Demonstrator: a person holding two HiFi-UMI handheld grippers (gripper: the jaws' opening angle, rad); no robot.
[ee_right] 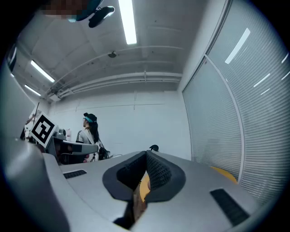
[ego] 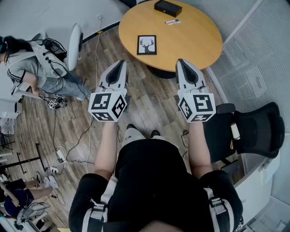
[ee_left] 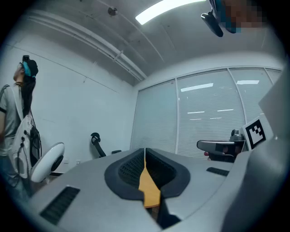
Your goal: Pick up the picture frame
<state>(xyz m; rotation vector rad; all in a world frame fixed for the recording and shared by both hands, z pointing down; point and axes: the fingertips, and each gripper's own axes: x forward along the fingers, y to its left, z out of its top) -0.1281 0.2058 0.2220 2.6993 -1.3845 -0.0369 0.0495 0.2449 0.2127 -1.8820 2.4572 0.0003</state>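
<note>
While the person is facing the round wooden table point(ego: 195, 45), the head view is showing both tools held level ahead of the body, side by side and well apart. The left gripper point(ego: 121, 62) is holding its jaws pressed together with nothing between them, and the right gripper point(ego: 180, 61) is doing the same. The picture frame point(ego: 147, 45), bearing a deer-head print, is lying flat on the near part of the table, beyond both gripper tips and between their lines, touched by neither. A black box point(ego: 167, 7) is lying at the far edge of the table, and a pen point(ego: 172, 21) is lying between box and frame, apart from both. A black office chair point(ego: 253, 129) is standing to the right of the right gripper. A white chair point(ego: 74, 45) is standing left of the table, with a seated person point(ego: 31, 68) just beside it. Cables point(ego: 68, 149) are trailing over the wood floor.

In the left gripper view, the jaws are meeting tip to tip and gripping nothing; only a thin orange strip of tabletop is showing in the recess behind the pads. A glass wall with blinds point(ee_left: 204, 113) is filling the background.

In the right gripper view, the jaws are likewise closed and empty, with the table's orange rim showing at the right.
</note>
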